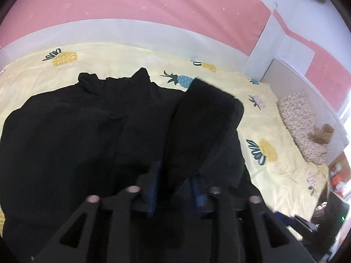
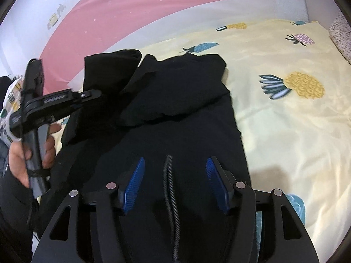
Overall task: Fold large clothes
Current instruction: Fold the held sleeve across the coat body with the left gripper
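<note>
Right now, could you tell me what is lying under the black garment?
The black garment lies on a yellow pineapple-print bedsheet, which shows all around it. Whatever sits directly beneath the cloth is covered and cannot be seen.

left wrist: bed (image 1: 258,118) is viewed closely from above, faced toward the pink wall (image 1: 153,4) | right wrist: likewise | shared: black garment (image 1: 87,131), pineapple sheet (image 2: 285,120)
</note>
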